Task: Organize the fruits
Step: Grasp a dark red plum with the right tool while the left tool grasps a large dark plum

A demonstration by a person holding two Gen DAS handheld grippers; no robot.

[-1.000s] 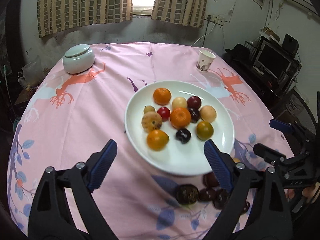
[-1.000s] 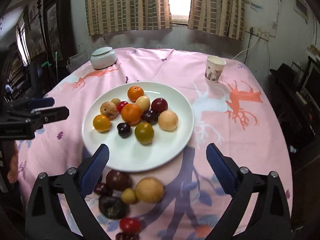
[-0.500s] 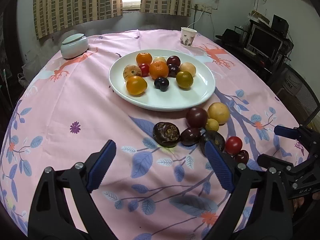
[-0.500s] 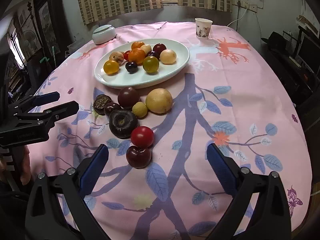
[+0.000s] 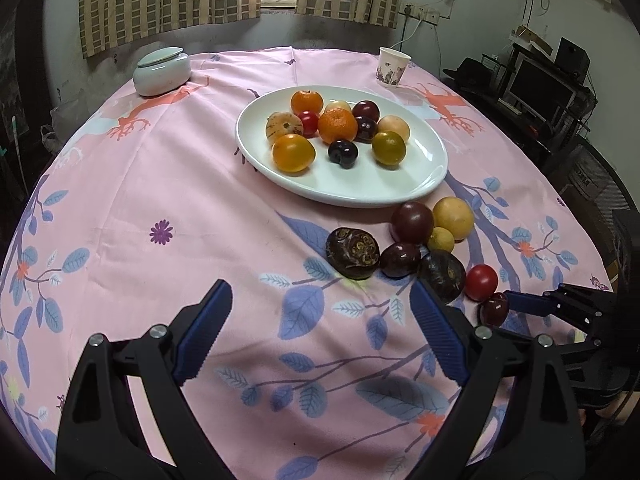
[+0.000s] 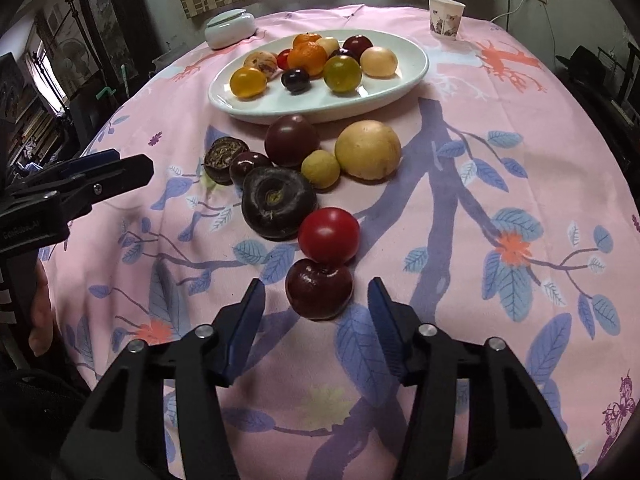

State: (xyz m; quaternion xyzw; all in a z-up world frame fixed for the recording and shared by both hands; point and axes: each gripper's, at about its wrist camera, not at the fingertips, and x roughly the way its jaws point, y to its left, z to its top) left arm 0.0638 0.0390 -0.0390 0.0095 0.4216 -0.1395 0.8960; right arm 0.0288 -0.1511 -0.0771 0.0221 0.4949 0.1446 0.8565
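A white plate [image 5: 424,176] [image 6: 404,76] holds several fruits on the pink tablecloth. Loose fruits lie in front of it: a dark red cherry-like fruit [image 6: 319,289] [image 5: 494,309], a red tomato [image 6: 329,235] [image 5: 481,282], a dark purple fruit [image 6: 279,201], a yellow fruit [image 6: 367,149] and others. My right gripper [image 6: 316,304] is open, its tips just either side of the dark red fruit, not touching it. My left gripper [image 5: 320,316] is open and empty, above the cloth in front of a brown wrinkled fruit [image 5: 352,253].
A pale lidded jar [image 5: 162,71] stands at the back left and a paper cup [image 5: 392,66] at the back right. Furniture and a monitor [image 5: 540,88] stand beyond the table's right edge. The table edge curves close on both sides.
Both grippers pulled back from the plate and dropped low. The right gripper then moved forward and now brackets the dark red fruit, with its jaws narrower than before. The left stays open.
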